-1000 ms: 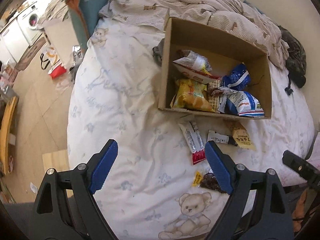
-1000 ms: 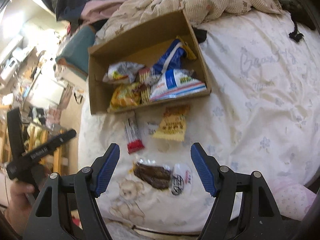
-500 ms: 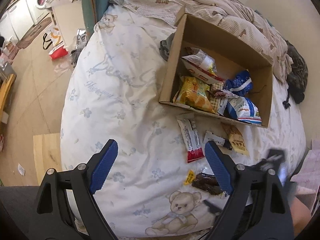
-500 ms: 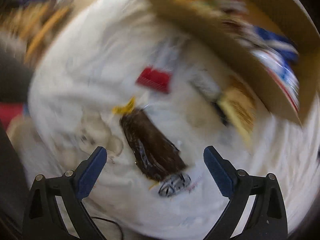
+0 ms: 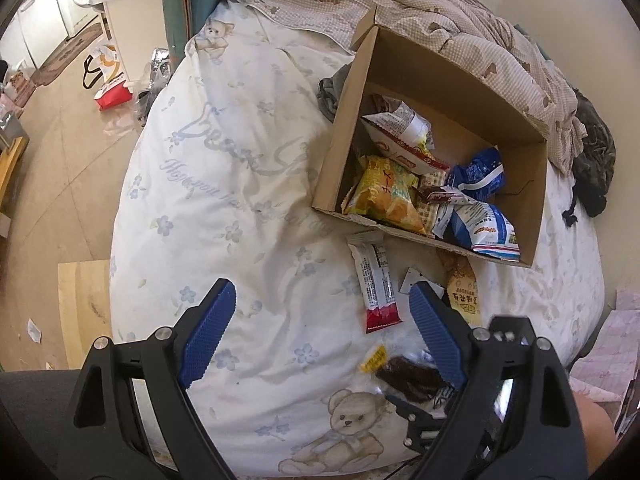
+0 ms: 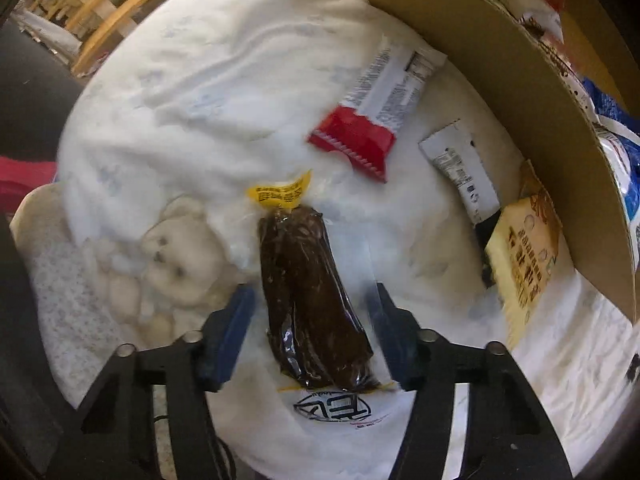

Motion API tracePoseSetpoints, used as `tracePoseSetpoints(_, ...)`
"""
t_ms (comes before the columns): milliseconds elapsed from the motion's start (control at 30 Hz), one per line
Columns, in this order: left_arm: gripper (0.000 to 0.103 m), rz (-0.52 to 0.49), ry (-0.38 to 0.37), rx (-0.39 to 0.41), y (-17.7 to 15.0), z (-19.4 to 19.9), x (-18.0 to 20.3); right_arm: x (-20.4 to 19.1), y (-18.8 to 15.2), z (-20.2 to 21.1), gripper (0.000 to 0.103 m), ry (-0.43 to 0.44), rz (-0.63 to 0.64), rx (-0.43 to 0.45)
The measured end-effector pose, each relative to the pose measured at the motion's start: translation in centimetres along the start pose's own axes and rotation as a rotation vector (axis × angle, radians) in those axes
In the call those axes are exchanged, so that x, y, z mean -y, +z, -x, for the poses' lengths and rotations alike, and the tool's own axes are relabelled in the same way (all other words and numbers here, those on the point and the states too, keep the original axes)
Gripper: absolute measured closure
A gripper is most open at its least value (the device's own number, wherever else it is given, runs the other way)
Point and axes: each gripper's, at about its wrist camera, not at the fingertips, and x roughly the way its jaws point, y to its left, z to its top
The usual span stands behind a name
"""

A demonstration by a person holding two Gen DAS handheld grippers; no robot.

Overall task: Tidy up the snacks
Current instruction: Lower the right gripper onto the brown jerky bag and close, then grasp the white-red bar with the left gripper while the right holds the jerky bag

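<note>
Dark snack pouch lies lengthwise between my right gripper jaws, which have just been closing without yet pressing it. Light, soft, slick film, I judge: pinch mid-body. Beyond, carton; my left gripper gapes, empty.

Black-framed tongs, blue ribbed pads, silver screws at the finger joints.
</note>
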Motion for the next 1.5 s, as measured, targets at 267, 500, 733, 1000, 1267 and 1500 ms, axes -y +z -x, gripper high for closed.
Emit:
tracePoseSetpoints(267,0.016,0.044,0.016,-0.015,-0.2,-0.4,-0.8,-0.5,-2.3,5.7,0.055,0.079,-0.163,0.175)
tracePoseSetpoints(500,0.016,0.062,0.057,-0.038,-0.7,-1.6,-1.2,6.3,-7.5,10.0,0.055,0.223,-0.733,0.414)
tracePoseSetpoints(733,0.017,-0.057,0.064,-0.067,-1.6,-3.6,1.9,7.2,-10.0,11.3,0.055,0.23,-0.88,0.492)
tracePoseSetpoints(1000,0.024,-0.149,0.059,-0.108,-1.8,-7.8,6.5,8.3,-11.1,11.9,0.055,0.209,-0.915,0.547)
tracePoseSetpoints(1267,0.044,-0.111,0.092,-0.134,-0.9,-12.9,6.8,8.6,-10.6,12.0,0.055,0.193,-0.929,0.569)
tracePoseSetpoints(1500,0.075,-0.16,0.089,-0.142,-0.8,-13.4,7.0,8.9,-10.5,11.8,0.055,0.188,-0.935,0.558)
